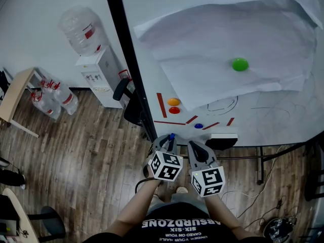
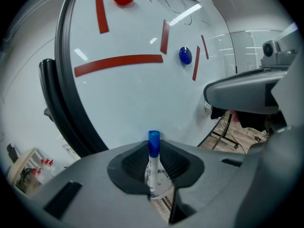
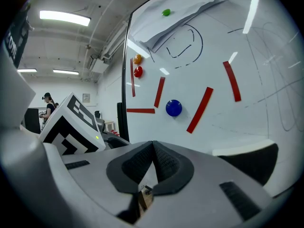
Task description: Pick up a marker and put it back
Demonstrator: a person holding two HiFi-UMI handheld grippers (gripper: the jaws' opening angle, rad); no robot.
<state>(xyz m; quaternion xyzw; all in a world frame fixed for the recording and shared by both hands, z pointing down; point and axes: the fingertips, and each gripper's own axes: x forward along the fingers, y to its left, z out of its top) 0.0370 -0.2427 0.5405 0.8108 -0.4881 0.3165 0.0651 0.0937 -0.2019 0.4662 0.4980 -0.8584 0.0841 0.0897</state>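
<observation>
A white marker with a blue cap stands upright between the pads of my left gripper, cap end pointing out at the whiteboard. The left gripper is shut on it. In the head view its blue cap pokes out of the left gripper, close to the board's lower edge. Just to its right, my right gripper is level with it. In the right gripper view the right gripper has its pads together with nothing between them.
The whiteboard carries red tape strips, a blue magnet, orange and red magnets, and a paper sheet under a green magnet. A white-and-black eraser sits at its lower edge. A water dispenser stands at the left.
</observation>
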